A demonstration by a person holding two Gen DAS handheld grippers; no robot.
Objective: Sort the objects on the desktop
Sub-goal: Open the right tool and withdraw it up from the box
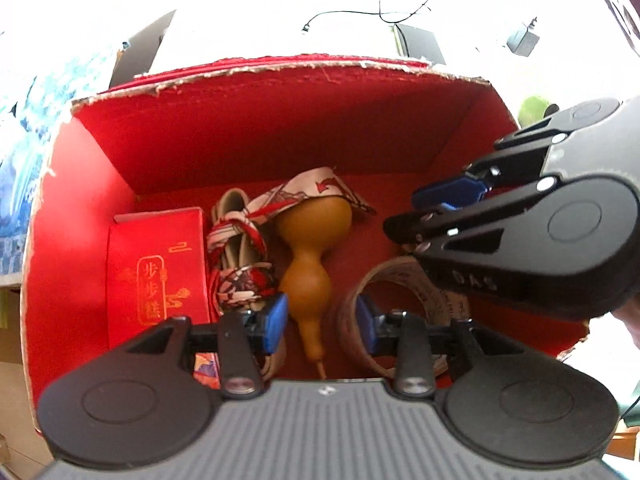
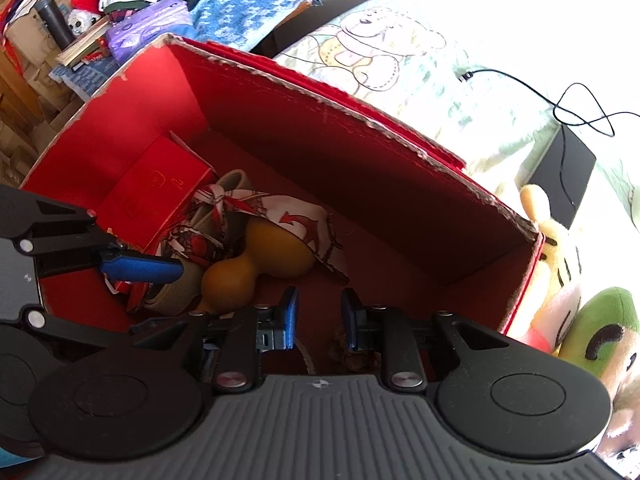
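Note:
A large open red cardboard box [image 1: 280, 128] [image 2: 360, 168] holds a tan gourd [image 1: 308, 248] [image 2: 256, 256], a small red gift box with gold characters [image 1: 156, 264] [image 2: 156, 188], a red-and-white patterned scarf [image 1: 240, 256] [image 2: 288, 208] and a roll of tape [image 1: 346, 320]. My left gripper [image 1: 321, 322] hangs open above the gourd's stem end, touching nothing. My right gripper [image 2: 319, 316] is open and empty over the box floor on the right side. Each gripper shows in the other's view: the right one [image 1: 440, 208] and the left one [image 2: 140, 268].
The box rests on a pale bear-print blanket [image 2: 380, 52]. A yellow plush [image 2: 556, 240] and a green plush [image 2: 592, 332] sit just outside its right wall. A black device with a cable [image 2: 564, 172] lies beyond. A blue towel [image 2: 248, 12] and stacked clutter fill the far left.

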